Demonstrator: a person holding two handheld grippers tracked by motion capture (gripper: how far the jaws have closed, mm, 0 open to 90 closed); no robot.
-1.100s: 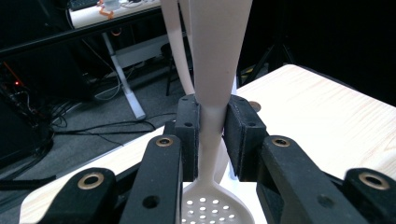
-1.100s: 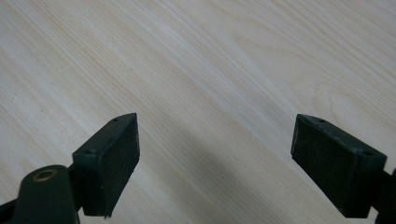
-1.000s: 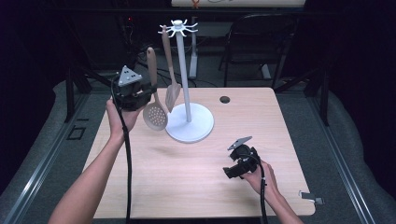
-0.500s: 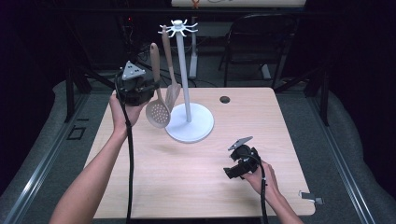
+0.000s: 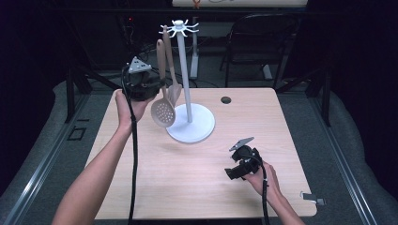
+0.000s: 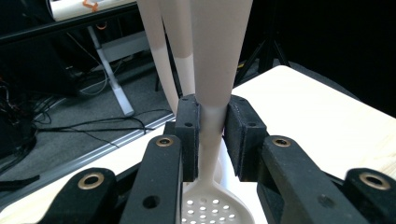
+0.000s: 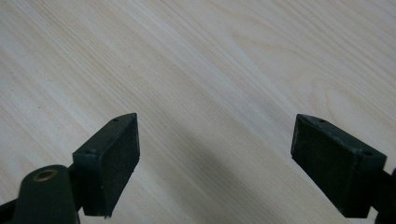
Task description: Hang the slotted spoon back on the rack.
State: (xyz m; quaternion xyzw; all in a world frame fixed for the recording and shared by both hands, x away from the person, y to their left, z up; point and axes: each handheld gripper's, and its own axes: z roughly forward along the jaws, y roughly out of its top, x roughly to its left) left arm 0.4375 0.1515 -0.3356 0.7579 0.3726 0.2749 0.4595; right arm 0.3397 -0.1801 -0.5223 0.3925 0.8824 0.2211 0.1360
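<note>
A white utensil stand (image 5: 184,70) with hooks at its top rises from a round base (image 5: 192,124) on the wooden table (image 5: 141,168). A beige spatula (image 5: 174,89) hangs beside the pole. My left gripper (image 5: 157,88) is shut on the handle of a beige slotted spoon (image 5: 163,112), held upright next to the stand with its top close under the hooks. In the left gripper view both pads clamp the slotted spoon's neck (image 6: 211,135). My right gripper (image 5: 237,164) rests low over the table at the front right, jaws wide open with only bare wood (image 7: 215,93) between them.
A small dark round hole (image 5: 226,100) sits in the table behind the stand. A chair (image 5: 256,42) and desk legs stand beyond the far edge. A small metal clip (image 5: 312,198) lies at the front right corner.
My left gripper has carried the slotted spoon up and to the right, closer to the stand's pole. The right gripper has kept still.
</note>
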